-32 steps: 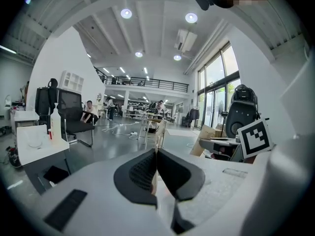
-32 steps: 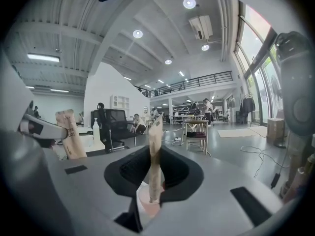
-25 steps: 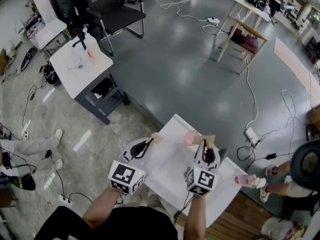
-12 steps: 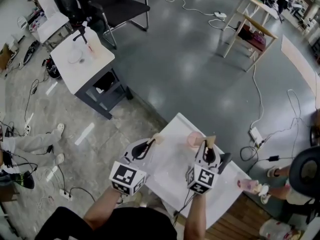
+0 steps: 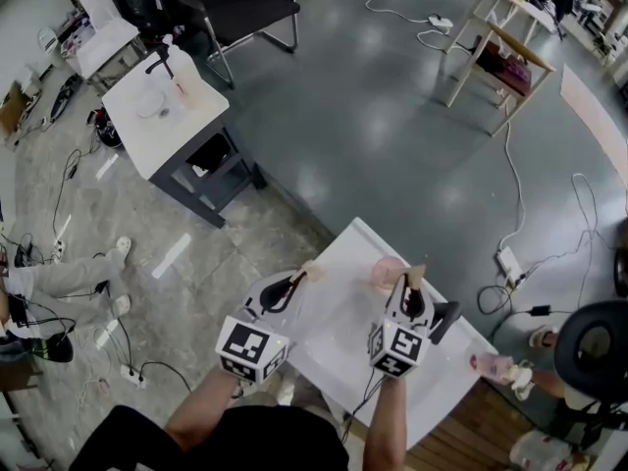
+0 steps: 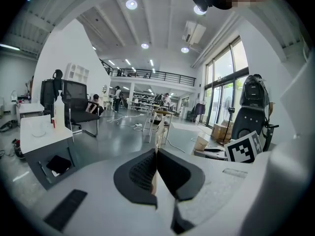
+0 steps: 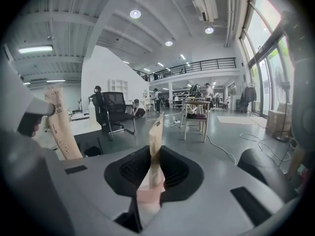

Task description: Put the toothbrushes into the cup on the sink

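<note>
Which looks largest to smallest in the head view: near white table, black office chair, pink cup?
1. near white table
2. black office chair, farther off, so true size unsure
3. pink cup, smallest

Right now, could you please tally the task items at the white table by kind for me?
Beige paper-wrapped toothbrush packs: 2, one clamped in the left gripper and one in the right gripper
Pink cup on the white table: 1
Total: 3
</note>
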Motion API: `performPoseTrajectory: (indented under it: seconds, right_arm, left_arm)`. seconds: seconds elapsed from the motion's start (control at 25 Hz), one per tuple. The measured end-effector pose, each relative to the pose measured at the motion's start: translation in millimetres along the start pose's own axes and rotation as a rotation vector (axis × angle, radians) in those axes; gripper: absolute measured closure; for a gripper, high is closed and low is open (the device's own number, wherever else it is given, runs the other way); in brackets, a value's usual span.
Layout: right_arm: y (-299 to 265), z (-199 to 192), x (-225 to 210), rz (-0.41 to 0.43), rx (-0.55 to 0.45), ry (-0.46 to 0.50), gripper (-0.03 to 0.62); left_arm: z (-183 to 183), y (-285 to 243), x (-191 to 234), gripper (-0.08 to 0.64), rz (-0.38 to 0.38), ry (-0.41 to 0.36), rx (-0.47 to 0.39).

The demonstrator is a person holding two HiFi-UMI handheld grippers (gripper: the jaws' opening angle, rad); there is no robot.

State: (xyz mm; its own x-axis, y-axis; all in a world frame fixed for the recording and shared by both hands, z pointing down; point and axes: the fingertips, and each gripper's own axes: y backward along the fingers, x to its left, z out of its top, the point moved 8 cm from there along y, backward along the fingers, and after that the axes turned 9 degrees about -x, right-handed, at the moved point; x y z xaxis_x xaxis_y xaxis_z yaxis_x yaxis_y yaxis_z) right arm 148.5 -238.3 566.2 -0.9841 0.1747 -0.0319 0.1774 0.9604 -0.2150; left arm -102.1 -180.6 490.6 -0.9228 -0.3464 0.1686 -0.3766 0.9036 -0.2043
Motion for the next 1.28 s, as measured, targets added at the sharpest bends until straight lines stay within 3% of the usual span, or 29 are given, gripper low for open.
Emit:
performPoseTrajectory:
  seconds: [0.48,0.52,0.6,0.72,1.28]
  right_arm:
    - [-1.3,-4.6,-2.5,0.010,-0.008,-0.016,0.528]
    - [-1.3,-4.4,-1.4,0.018,-0.010,-0.022,0.515]
    - [-1.2,-4.2,1.2,0.033,-0.013,-0.035,0.426]
    - [0.3,-3.7,2.9,0.035,-0.021,-0.042,0.389]
    - [24.3,22.6,13.7,0.014,-0.068,-0.022,0.396]
  left_arm:
    - [-4.7,-1.0,1.7,0.555,0.001,-0.004,-0.008]
    - [-4.2,-0.7,2.2,0.555,0.001,-0.005,-0.011]
    - [-3.1,0.7,2.9,0.555,0.002,-0.007,-0.009]
    - [-2.3,2.7,2.7,0.555,0.003,-0.007,-0.005]
    - [17.4,22.7,-1.1,0.555,-0.020,-0.023,-0.063]
